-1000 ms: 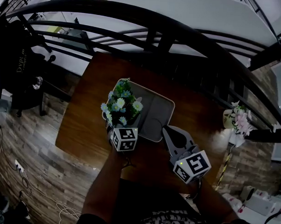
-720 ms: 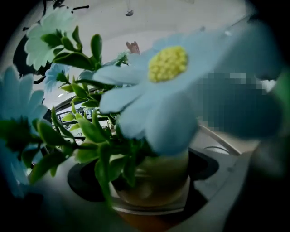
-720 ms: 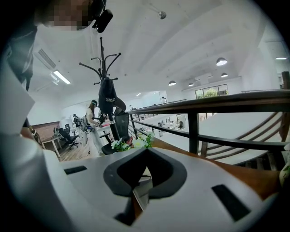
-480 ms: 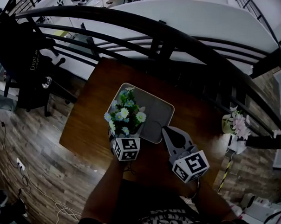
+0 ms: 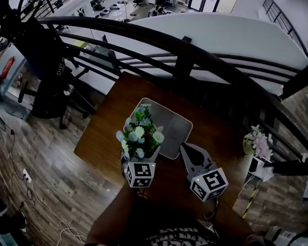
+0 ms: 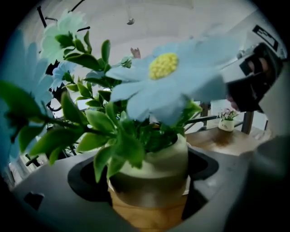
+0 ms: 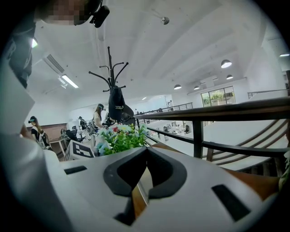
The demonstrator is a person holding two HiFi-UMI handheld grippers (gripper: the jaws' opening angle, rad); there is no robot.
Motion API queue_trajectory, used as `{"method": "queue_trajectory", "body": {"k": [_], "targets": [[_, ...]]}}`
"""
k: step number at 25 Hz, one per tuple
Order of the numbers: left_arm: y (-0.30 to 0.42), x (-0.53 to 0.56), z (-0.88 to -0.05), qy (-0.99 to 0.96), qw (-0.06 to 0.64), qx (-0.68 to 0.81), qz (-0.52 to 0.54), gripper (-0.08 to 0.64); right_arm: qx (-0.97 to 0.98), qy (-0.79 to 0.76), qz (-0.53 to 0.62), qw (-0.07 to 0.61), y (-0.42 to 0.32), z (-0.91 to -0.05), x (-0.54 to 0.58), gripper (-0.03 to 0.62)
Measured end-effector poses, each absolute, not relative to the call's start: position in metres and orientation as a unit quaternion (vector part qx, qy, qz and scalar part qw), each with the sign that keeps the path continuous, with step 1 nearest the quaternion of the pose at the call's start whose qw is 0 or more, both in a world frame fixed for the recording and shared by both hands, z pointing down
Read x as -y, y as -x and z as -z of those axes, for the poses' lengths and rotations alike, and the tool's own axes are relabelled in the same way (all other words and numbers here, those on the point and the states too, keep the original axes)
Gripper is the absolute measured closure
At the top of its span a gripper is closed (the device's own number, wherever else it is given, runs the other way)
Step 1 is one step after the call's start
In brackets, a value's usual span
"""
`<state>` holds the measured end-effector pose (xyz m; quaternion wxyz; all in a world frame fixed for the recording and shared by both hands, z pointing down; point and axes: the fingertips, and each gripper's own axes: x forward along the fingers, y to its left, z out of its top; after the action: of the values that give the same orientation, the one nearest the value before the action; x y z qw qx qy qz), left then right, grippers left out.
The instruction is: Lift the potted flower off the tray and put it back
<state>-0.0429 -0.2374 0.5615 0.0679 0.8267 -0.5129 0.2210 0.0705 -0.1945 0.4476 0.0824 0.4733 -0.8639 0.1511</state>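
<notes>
Two hand-held grippers in play. Left hand-held gripper (image 5: pixel 138 162) is clamped on the pot (image 6: pixel 152 167) of the flower (image 5: pixel 139 134), jaws round the pot's sides below its pale collar. The flower sits over the near left corner of the tray (image 5: pixel 176 128); the pot base is hidden, so I cannot tell whether it has cleared the tray. Risks, as judged: the pot looks smooth and rounded, so a slack squeeze could let it slide down through the jaws. The foliage is tall and top-heavy, so any roll of the wrist could tip it. With the pot so near the corner, lowering it here could land the base on the rim and topple it onto the worktop (image 5: pixel 105 128). Pose: left forearm reaches forward, marker cube nearest the person. Right hand-held gripper (image 5: pixel 186 149) points at the tray's near right corner, jaws together on nothing, tips just beside the rim.
</notes>
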Motion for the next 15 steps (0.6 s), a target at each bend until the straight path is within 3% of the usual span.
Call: {"method": "queue_trajectory", "body": {"k": [15], "targets": [[0.067, 0.177, -0.479, -0.828, 0.04, 0.521, -0.203, 0.035, 0.877, -0.451, -0.151, 0.065, -0.045, -0.424, 0.174, 0.594]]}}
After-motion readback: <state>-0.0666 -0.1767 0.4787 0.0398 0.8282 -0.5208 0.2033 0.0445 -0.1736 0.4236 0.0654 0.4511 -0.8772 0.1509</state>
